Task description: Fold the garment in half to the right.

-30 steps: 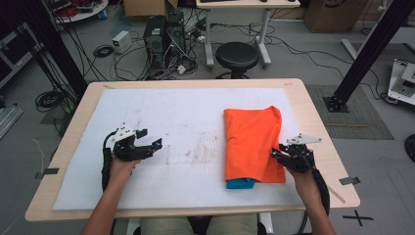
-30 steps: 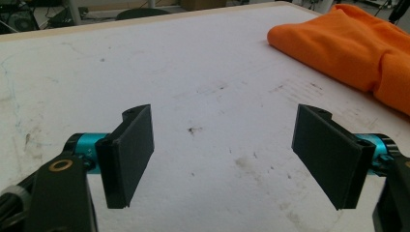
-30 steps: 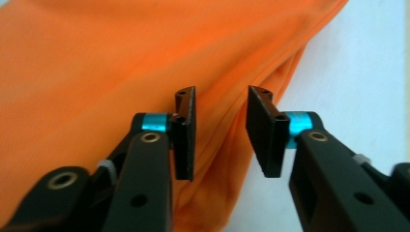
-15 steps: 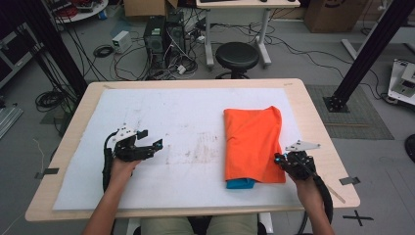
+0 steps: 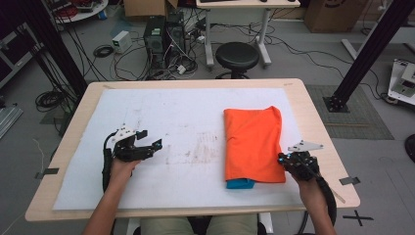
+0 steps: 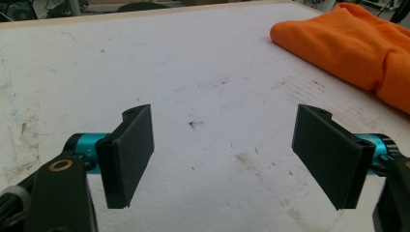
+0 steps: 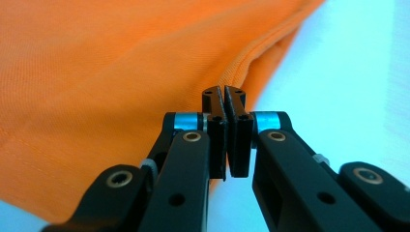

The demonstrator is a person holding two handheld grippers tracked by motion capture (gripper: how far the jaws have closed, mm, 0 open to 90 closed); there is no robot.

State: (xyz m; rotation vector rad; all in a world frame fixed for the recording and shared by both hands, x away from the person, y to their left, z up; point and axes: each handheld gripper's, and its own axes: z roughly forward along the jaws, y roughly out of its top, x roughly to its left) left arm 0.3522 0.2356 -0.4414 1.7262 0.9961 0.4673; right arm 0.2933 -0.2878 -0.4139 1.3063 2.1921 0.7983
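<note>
A folded orange cloth (image 5: pixel 252 144) lies on the right half of the white table cover (image 5: pixel 195 112), with a teal piece (image 5: pixel 240 183) sticking out under its near edge. My right gripper (image 5: pixel 282 158) is at the cloth's right edge near its front corner. In the right gripper view its jaws (image 7: pixel 225 94) are pressed together where the stitched hem of the orange cloth (image 7: pixel 111 82) meets them. My left gripper (image 5: pixel 151 138) rests on the left part of the cover, open and holding nothing. The left gripper view shows its wide-apart jaws (image 6: pixel 222 130) over the bare stained surface, with the orange cloth (image 6: pixel 353 43) far to the right.
The wooden table rim (image 5: pixel 323 132) runs close to the right hand. Behind the table stand a black stool (image 5: pixel 237 55), computer cases (image 5: pixel 164 34) with tangled cables, and a black frame leg (image 5: pixel 364 51).
The right gripper has shifted slightly toward the table's near edge along the cloth's right side. The left gripper has stayed where it was.
</note>
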